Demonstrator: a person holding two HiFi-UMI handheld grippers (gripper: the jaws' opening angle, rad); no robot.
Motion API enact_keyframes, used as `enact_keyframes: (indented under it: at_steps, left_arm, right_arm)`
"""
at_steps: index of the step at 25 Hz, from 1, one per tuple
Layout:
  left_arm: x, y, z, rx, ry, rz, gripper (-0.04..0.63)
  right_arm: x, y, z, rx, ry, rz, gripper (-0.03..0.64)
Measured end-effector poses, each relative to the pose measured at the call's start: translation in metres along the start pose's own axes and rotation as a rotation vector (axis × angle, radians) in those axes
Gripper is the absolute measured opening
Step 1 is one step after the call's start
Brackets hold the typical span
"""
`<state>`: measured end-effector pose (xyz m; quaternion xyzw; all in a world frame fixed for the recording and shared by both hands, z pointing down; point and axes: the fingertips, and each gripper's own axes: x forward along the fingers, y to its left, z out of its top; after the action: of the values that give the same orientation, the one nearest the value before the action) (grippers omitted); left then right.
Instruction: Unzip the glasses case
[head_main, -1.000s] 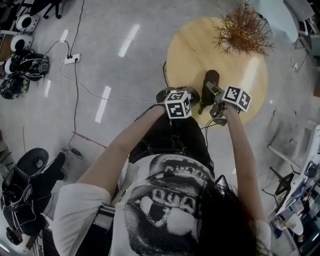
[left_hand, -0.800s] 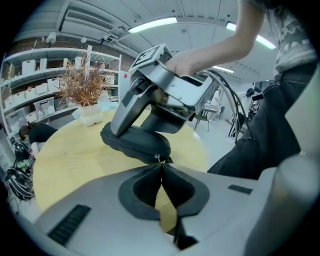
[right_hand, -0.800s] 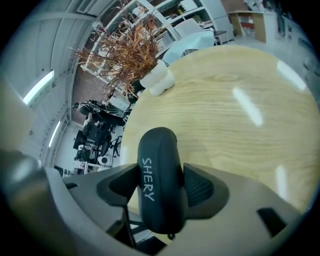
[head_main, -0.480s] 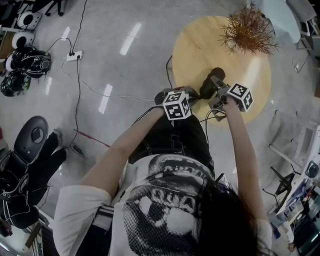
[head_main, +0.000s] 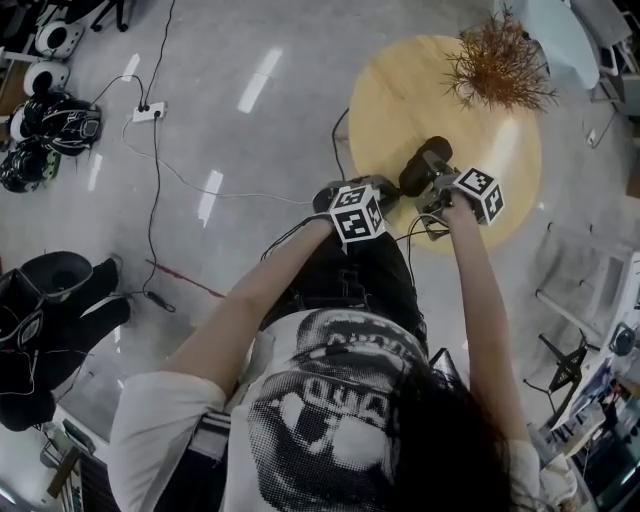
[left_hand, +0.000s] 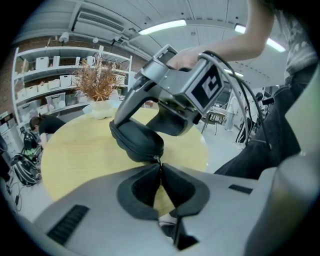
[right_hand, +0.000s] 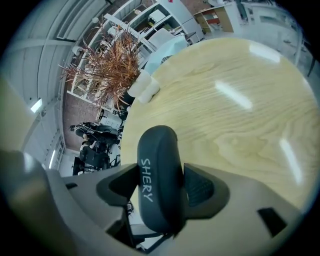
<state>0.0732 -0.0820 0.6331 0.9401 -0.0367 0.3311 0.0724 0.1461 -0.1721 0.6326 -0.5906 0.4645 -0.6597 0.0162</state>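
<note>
1. White lettering "SHERY" runs along the dark glasses case (right_hand: 157, 145). No other writing is legible.
2. Right gripper (right_hand: 160, 172): jaws clamped across the case's body, one pad on each side, and the case stands on end between them.
3. Left gripper (left_hand: 160, 167): jaws together, pinching the small metal zipper pull (left_hand: 158, 160) at the case's lower end.
4. The case is held in the air over the near edge of the round wooden table (right_hand: 240, 115). Its contents cannot be seen.
5. A white pot (right_hand: 144, 86) at the table's far side holds dry brown twigs (right_hand: 112, 65).
</note>
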Motion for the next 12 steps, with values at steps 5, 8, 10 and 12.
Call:
enact_keyframes:
  at_steps: [5, 8, 10, 12]
  left_arm:
    - [-0.016, 0.008, -0.004, -0.062, -0.015, 0.027, 0.015]
    - [-0.032, 0.013, -0.004, -0.105, -0.041, 0.045, 0.015]
    - [-0.044, 0.016, -0.004, -0.124, -0.054, 0.058, 0.015]
    - [-0.056, 0.017, -0.004, -0.144, -0.068, 0.067, 0.015]
  right_arm:
    - [0.003, 0.006, -0.001, -0.081, -0.021, 0.016, 0.299]
    - [0.003, 0.013, -0.002, -0.174, -0.039, 0.009, 0.299]
    - [0.002, 0.019, -0.003, -0.221, -0.052, 0.01, 0.307]
    - [-0.001, 0.023, -0.004, -0.251, -0.072, 0.017, 0.307]
